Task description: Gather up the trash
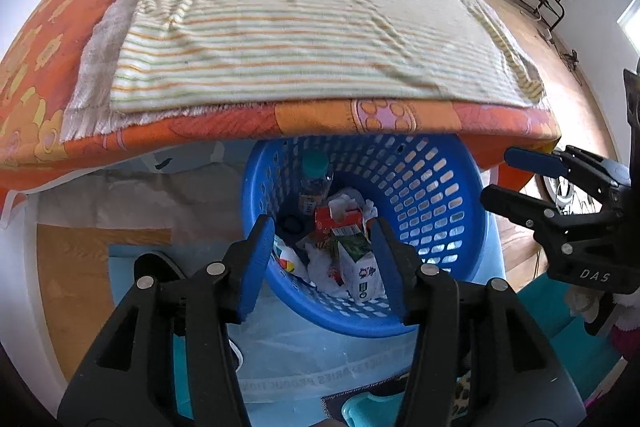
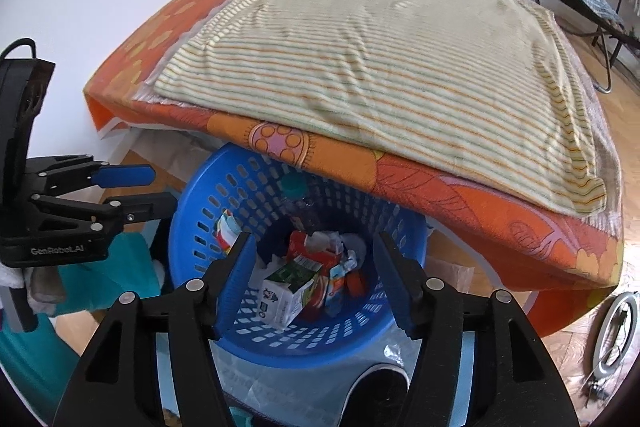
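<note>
Trash point(image 1: 352, 247), cartons and a bottle point(image 1: 315, 183), is already gathered in the blue basket point(image 1: 440, 187); both the left gripper point(image 1: 324, 263) and the right gripper point(image 2: 316, 279) are held open and empty above it, and no litter is seen outside.

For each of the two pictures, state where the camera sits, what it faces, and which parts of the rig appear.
Left wrist: on the left gripper, looking steeply down into the blue basket; own jaws open, right gripper at right edge.
Right wrist: on the right gripper, facing down at the same basket; left gripper at left.
Shared: basket, trash cartons, striped blanket.
</note>
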`<control>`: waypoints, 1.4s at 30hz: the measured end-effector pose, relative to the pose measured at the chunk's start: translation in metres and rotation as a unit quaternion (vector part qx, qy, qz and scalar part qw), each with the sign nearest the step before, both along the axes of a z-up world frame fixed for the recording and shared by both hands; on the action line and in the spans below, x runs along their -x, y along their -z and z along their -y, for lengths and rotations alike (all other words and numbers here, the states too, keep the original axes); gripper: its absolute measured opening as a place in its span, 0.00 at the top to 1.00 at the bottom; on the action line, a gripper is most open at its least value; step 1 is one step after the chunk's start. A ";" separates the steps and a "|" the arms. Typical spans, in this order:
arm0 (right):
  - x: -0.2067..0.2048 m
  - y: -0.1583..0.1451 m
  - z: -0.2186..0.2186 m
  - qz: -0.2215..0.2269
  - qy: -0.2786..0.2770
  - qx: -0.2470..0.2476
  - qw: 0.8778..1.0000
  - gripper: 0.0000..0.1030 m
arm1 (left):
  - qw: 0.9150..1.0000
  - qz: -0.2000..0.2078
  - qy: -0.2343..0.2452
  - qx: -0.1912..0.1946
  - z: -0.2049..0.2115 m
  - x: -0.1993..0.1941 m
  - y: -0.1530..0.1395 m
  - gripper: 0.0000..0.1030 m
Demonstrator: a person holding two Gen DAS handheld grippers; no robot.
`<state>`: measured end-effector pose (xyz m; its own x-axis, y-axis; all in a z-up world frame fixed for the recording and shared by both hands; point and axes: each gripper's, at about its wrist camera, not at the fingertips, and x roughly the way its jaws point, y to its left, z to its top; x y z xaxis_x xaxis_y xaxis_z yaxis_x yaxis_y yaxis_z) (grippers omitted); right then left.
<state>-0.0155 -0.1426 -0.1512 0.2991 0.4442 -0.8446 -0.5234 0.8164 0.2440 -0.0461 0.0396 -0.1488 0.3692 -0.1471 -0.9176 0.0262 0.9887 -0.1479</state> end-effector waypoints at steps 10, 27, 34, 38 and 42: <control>-0.005 -0.026 0.005 0.054 0.032 0.010 0.998 0.37 | 0.998 0.052 -0.026 0.011 -0.007 -0.011 -0.037 0.43; -0.035 -0.078 0.010 0.116 0.079 -0.002 0.990 0.28 | 0.985 0.153 -0.076 0.009 -0.018 -0.042 -0.111 0.33; -0.056 -0.108 0.012 0.148 0.097 -0.022 0.984 0.28 | 0.979 0.189 -0.080 0.010 -0.016 -0.061 -0.141 0.33; -0.069 -0.124 0.011 0.177 0.109 -0.018 0.978 0.23 | 0.975 0.209 -0.081 0.008 -0.016 -0.068 -0.155 0.27; -0.082 -0.135 0.014 0.191 0.116 -0.033 0.974 0.23 | 0.969 0.232 -0.090 0.009 -0.020 -0.076 -0.167 0.22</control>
